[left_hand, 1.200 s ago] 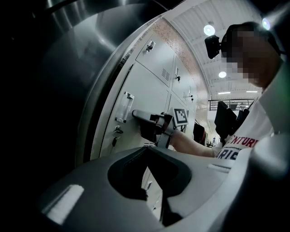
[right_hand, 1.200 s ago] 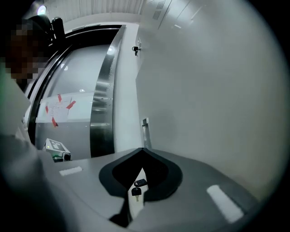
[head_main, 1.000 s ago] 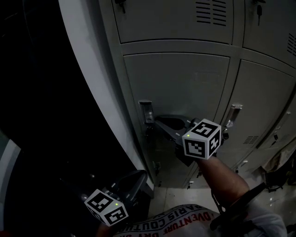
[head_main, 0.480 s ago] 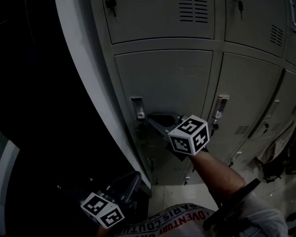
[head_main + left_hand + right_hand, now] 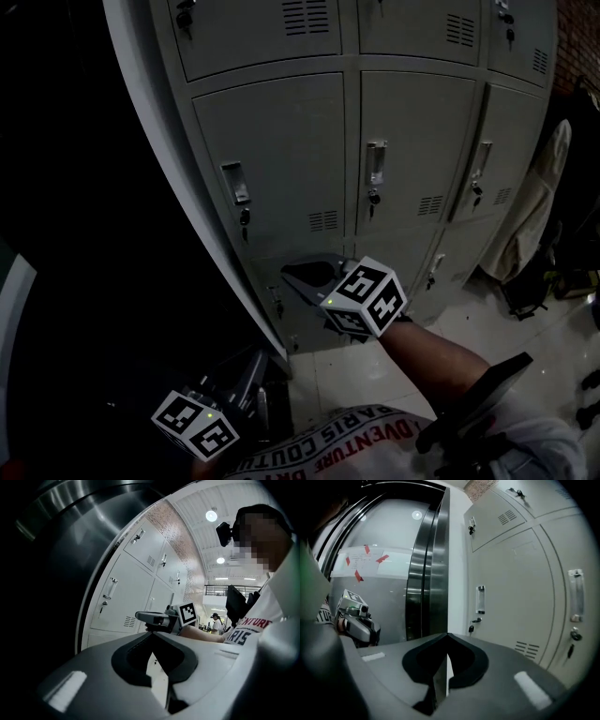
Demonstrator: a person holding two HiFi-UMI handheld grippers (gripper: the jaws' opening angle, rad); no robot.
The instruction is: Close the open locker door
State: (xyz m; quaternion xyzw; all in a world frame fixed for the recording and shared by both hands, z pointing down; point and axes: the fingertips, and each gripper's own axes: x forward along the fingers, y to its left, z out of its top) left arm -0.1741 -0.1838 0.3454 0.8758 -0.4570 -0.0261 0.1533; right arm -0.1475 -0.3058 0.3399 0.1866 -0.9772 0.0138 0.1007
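A bank of grey lockers (image 5: 281, 141) fills the head view. The left-column door with its handle (image 5: 235, 183) and the middle door (image 5: 375, 164) sit flush. The third door (image 5: 506, 141) shows a thick left edge; I cannot tell if it is ajar. My right gripper (image 5: 289, 277) hovers low in front of the bottom row, apart from the doors, jaws shut and empty (image 5: 447, 634). My left gripper (image 5: 261, 370) hangs at the lower left by the dark wall, also shut on nothing (image 5: 153, 635).
A dark steel door frame (image 5: 426, 573) stands left of the lockers, with taped papers (image 5: 365, 562) beyond it. A pale garment (image 5: 536, 202) hangs at the right end, with dark bags (image 5: 539, 286) on the tiled floor (image 5: 441, 323).
My right gripper has drawn back and down from the left-column door's handle. The view has pulled away, so more lockers show to the right. The left gripper stayed low.
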